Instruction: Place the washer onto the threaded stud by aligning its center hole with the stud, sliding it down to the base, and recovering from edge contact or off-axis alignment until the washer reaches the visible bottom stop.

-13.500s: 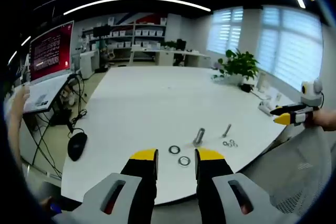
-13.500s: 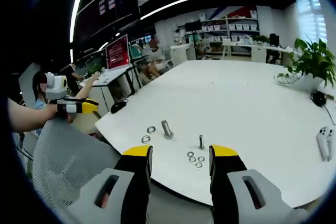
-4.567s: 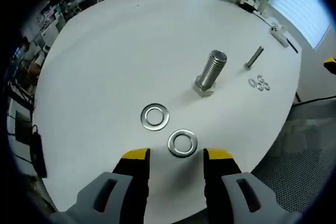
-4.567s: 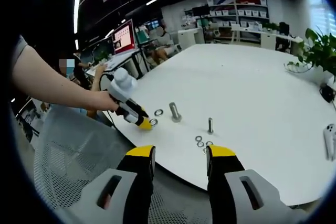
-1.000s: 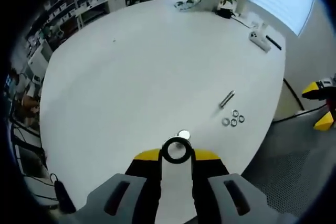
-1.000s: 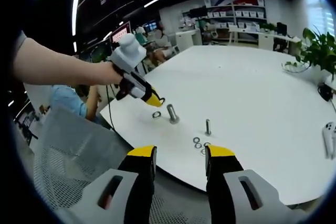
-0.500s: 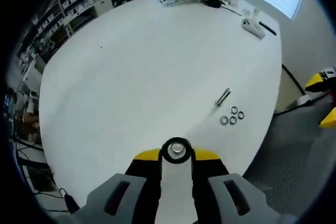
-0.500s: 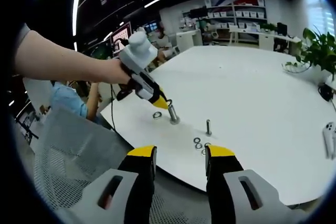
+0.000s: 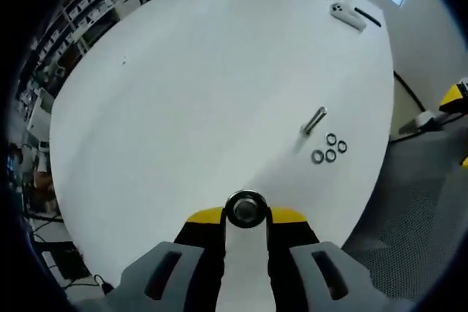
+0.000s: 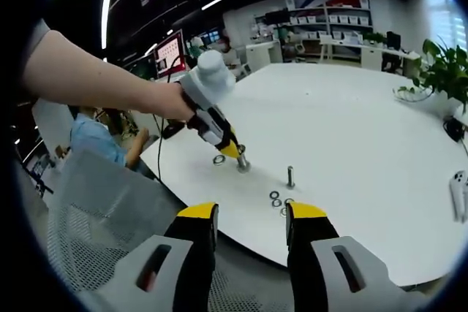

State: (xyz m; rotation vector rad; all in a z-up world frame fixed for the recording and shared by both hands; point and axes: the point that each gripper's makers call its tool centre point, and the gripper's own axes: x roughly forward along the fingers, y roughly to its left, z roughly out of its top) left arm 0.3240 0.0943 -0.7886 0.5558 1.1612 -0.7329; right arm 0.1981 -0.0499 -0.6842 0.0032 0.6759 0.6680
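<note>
Washer [image 9: 246, 209] over large stud [image 10: 241, 161], small bolt [image 9: 314, 120] beside rings [image 9: 328, 148].

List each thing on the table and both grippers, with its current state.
left gripper: shut on washer
washer: held over large stud's top
large stud: upright, under left gripper
spare washer: flat on table beside large stud
small bolt: standing upright
three small washers: flat, clustered
right gripper: open, holding nothing
</note>
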